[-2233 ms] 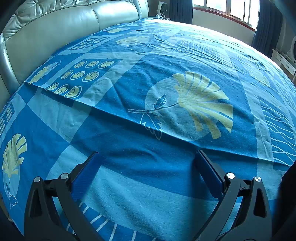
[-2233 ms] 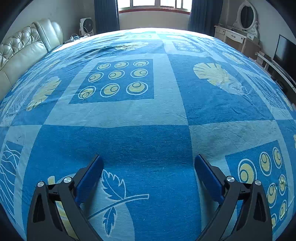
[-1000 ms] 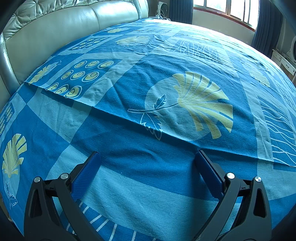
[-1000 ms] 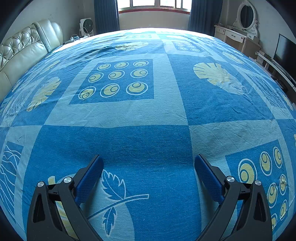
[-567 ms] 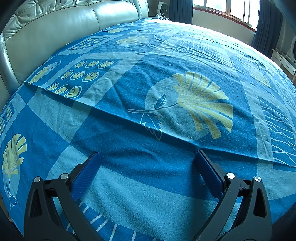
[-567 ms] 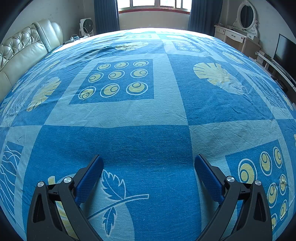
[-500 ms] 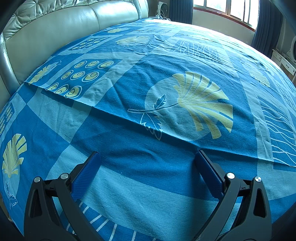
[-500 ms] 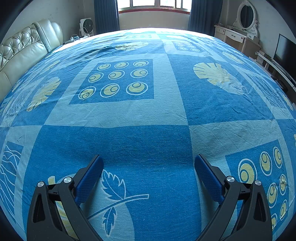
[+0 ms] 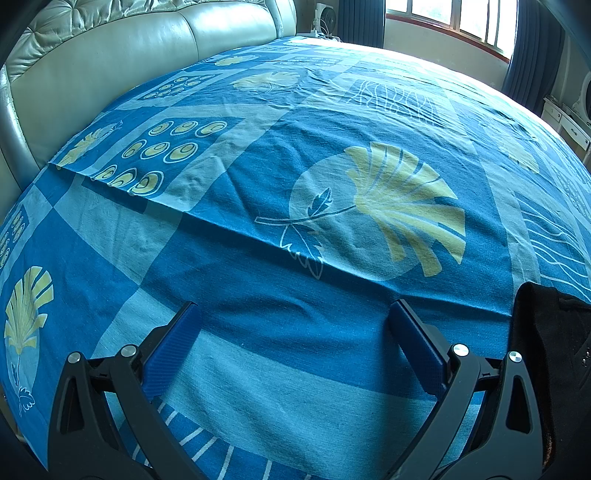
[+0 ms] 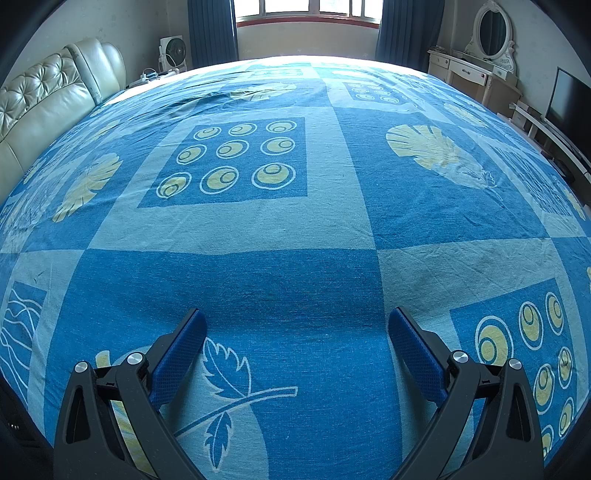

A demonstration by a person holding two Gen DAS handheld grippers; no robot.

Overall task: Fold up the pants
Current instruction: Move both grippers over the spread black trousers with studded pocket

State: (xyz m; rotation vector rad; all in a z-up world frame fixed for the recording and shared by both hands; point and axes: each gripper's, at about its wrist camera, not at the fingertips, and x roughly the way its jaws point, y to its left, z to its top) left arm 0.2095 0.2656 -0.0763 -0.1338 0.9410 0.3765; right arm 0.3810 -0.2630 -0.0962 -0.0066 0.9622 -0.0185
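Room: bedroom, daylight from a window at 12 o'clock, dark blue curtains either side.
Surface: bed under a blue patterned sheet, shells, leaves and ringed circles in pale yellow; a folded edge of the sheet crossing the left wrist view from 9 to 3 o'clock.
Headboard: pale tufted leather, at 10 to 11 o'clock in both views.
Fan: small, white, by the left curtain at 11 o'clock.
Left gripper: spread wide, nothing between the blue pads, low over the sheet.
Pants: black fabric at 4 o'clock of the left wrist view, just beside the right finger; touching or not, cannot tell.
Right gripper: spread wide, empty, over bare sheet.
Dresser: cream, with an oval mirror, at 1 o'clock.
Screen: dark, flat, at 2 o'clock.
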